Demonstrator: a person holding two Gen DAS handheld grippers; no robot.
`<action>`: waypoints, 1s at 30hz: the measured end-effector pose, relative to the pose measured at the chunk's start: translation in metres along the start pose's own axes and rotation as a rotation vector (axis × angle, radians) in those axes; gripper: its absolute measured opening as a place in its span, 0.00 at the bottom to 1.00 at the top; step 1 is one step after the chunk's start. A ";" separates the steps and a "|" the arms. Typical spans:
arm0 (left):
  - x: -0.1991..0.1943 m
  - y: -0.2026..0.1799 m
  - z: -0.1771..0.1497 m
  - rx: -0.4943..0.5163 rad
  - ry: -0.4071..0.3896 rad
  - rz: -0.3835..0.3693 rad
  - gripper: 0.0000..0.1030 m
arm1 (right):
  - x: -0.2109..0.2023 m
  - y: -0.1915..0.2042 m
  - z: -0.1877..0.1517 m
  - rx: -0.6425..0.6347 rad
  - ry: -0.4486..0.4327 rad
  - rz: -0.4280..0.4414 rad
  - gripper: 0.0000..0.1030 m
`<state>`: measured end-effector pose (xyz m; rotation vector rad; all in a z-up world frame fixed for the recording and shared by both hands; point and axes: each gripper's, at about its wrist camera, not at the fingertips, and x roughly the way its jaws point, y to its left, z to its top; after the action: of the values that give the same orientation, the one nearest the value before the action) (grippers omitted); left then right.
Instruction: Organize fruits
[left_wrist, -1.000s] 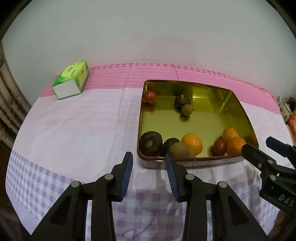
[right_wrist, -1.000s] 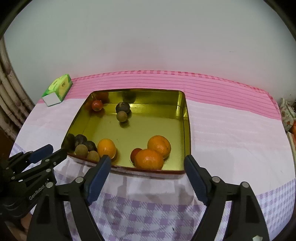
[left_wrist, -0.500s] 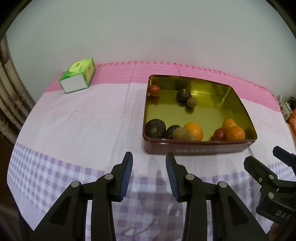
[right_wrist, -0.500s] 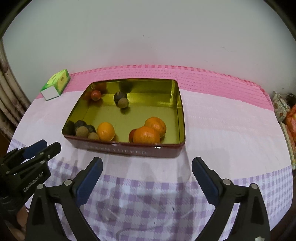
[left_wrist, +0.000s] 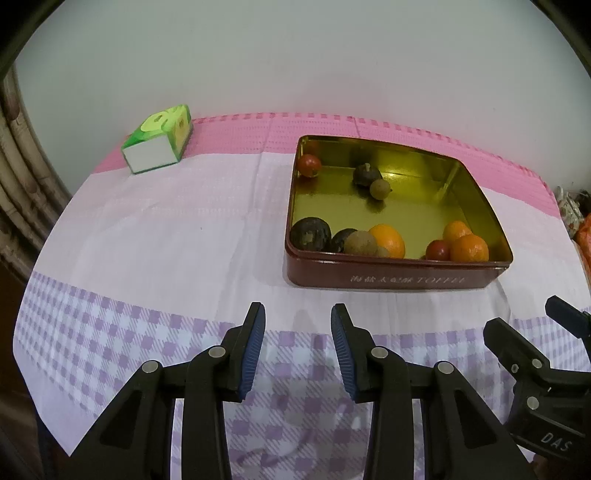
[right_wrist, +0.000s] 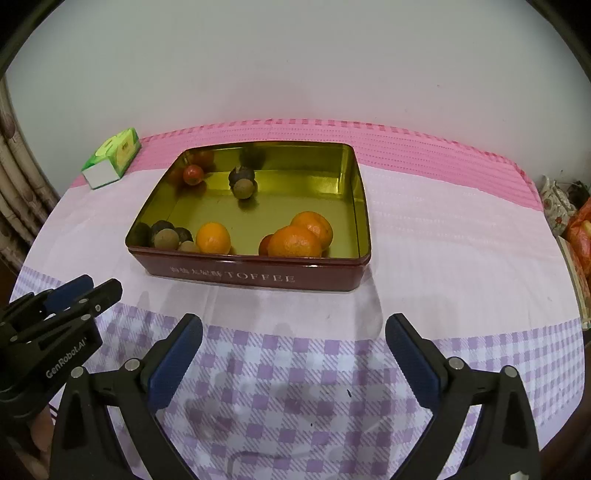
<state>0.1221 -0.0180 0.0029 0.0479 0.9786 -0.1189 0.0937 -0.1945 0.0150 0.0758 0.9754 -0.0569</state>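
1. Fruits (right_wrist: 213, 237) lie in the toffee tin (right_wrist: 258, 277) mid-desk, clustered along its near wall.
2. Left gripper (left_wrist: 297, 345) fingers narrow, empty; right gripper (right_wrist: 294, 357) fingers wide, empty.
3. Risk: round fruits roll if nudged.

Both the left gripper (left_wrist: 297, 347) and the right gripper (right_wrist: 294, 356) are black plastic clamps with ribbed blue pads, silver rivets and white lettering reading "GenRobot.AI" and "DAS".
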 end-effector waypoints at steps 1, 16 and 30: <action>0.000 0.000 -0.001 0.001 0.001 0.000 0.37 | 0.000 0.000 0.000 -0.001 0.000 0.001 0.96; -0.007 -0.004 -0.005 -0.005 -0.004 -0.004 0.37 | -0.003 0.000 -0.008 0.000 0.000 0.004 0.96; -0.015 -0.007 -0.009 -0.002 -0.009 0.005 0.37 | -0.006 0.000 -0.013 0.003 0.002 0.012 0.97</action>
<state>0.1056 -0.0233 0.0110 0.0482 0.9701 -0.1137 0.0794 -0.1933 0.0130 0.0847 0.9766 -0.0469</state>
